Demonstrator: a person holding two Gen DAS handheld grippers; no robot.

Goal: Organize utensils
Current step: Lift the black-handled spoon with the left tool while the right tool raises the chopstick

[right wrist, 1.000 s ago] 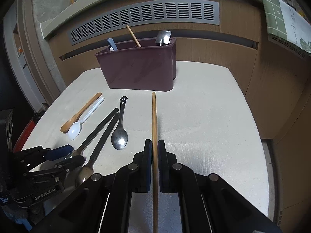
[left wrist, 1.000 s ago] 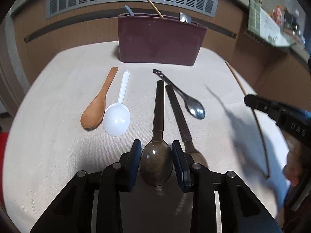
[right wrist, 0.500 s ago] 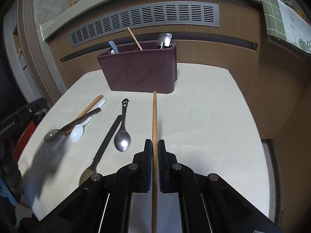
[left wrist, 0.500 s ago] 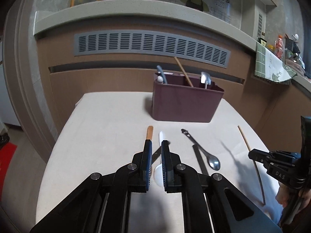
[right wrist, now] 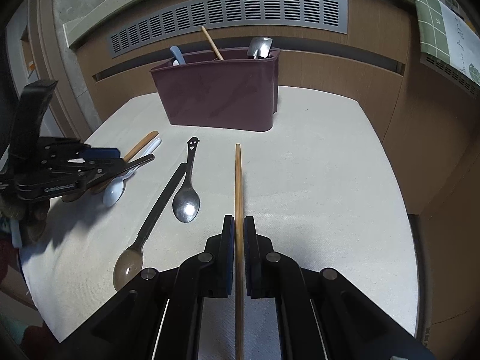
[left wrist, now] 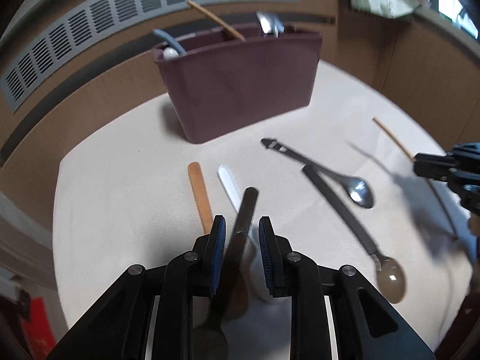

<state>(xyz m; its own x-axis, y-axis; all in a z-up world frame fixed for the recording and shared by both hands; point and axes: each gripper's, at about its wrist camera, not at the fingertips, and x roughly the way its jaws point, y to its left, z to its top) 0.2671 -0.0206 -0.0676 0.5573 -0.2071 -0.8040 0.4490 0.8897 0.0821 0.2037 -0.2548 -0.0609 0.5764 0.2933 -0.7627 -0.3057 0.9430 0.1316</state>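
Observation:
My left gripper (left wrist: pixel 239 231) holds a dark brown spoon (left wrist: pixel 244 216) by its handle above the table; the bowl hangs below the jaws, which stand a little apart around it. Under it lie a wooden spoon (left wrist: pixel 199 193) and a white plastic spoon (left wrist: pixel 229 187). My right gripper (right wrist: pixel 239 231) is shut on a wooden chopstick (right wrist: pixel 238 177) pointing at the maroon utensil holder (right wrist: pixel 222 90). A steel spoon (right wrist: pixel 187 193) and a second dark brown spoon (right wrist: pixel 150 225) lie on the table. The left gripper also shows in the right wrist view (right wrist: pixel 120 162).
The holder (left wrist: pixel 240 81) stands at the table's back and holds a blue utensil (left wrist: pixel 169 40), a chopstick (left wrist: pixel 216 19) and a steel spoon (left wrist: pixel 270 24). A wood-panelled wall with a grey vent (right wrist: pixel 228 15) runs behind. The table edges fall off left and right.
My left gripper closed on the dark brown spoon, lifted it off the table and swung left and forward over the wooden and white spoons. My right gripper stayed still with the chopstick.

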